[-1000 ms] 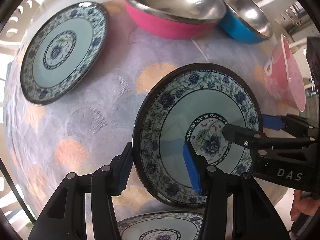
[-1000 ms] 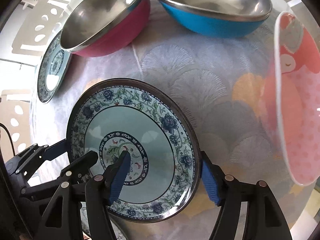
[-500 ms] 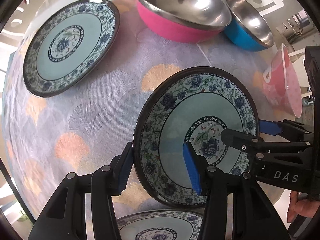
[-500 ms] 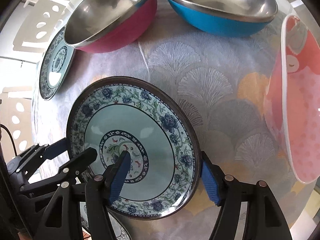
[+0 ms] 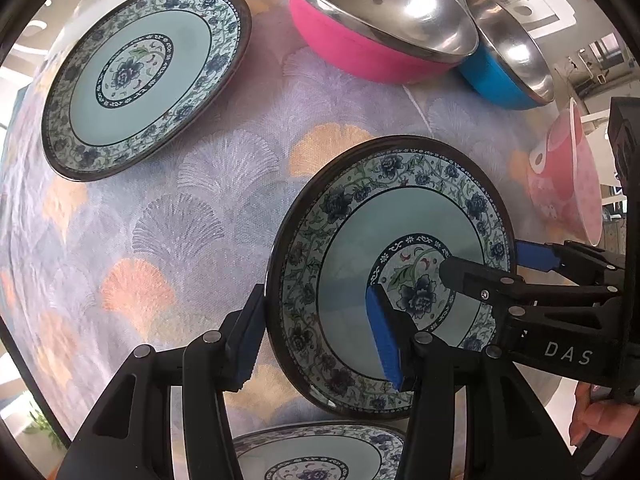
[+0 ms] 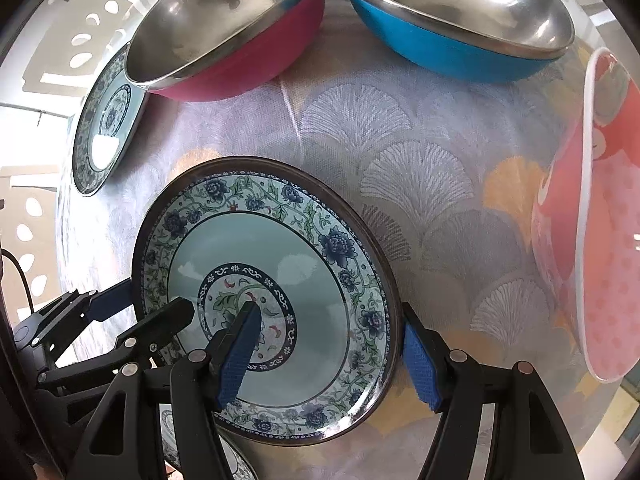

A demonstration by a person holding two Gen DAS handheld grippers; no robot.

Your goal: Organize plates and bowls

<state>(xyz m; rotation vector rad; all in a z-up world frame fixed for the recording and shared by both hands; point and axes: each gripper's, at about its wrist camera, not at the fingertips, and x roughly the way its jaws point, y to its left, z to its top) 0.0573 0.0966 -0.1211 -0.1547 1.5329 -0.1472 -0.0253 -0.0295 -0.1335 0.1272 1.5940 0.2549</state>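
Note:
A blue floral plate (image 5: 348,232) is held above the table by both grippers; it also shows in the right wrist view (image 6: 304,280). My left gripper (image 5: 316,328) is shut on its left rim, and my right gripper (image 6: 332,348) is shut on its right rim. A second floral plate (image 5: 140,72) lies at the far left, seen edge-on in the right wrist view (image 6: 104,120). A third floral plate (image 5: 312,456) lies directly below the held one.
A pink steel bowl (image 5: 376,32) and a blue steel bowl (image 5: 508,64) stand at the back, also in the right wrist view: pink (image 6: 232,40), blue (image 6: 460,24). A pink patterned bowl (image 6: 600,216) stands at the right. A fan-patterned tablecloth (image 5: 192,216) covers the table.
Both grippers have lifted the held plate higher and pulled back; the far plate and bowls sit lower and nearer the middle of the views now.

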